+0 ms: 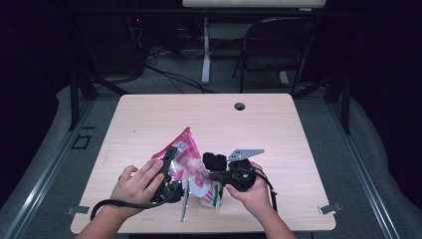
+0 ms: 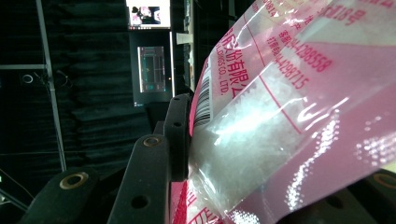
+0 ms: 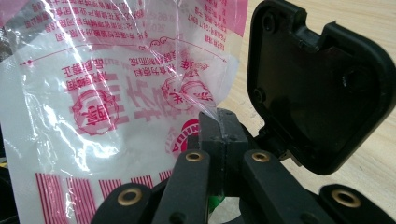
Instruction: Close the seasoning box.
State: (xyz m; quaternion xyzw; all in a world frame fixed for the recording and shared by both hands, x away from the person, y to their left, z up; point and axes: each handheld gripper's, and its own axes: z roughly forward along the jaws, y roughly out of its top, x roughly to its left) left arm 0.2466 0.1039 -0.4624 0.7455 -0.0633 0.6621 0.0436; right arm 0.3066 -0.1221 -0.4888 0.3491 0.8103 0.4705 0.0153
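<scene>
Both claws are on the pink-and-clear plastic bag (image 1: 183, 157) at the near edge of the wooden table (image 1: 149, 119). Left gripper (image 1: 170, 172) clamps the bag's full body, jaws partway closed around white granules. Right gripper (image 3: 219, 135) has its jaws pressed together, pinching a thin flap of film. It looks like an opening or tearing step: keep the left grip firm, pull the flap steadily, and avoid spilling. In the high view, the bag's long axis slants from near right to far left, with its pointed corner aiming away from the person.
</scene>
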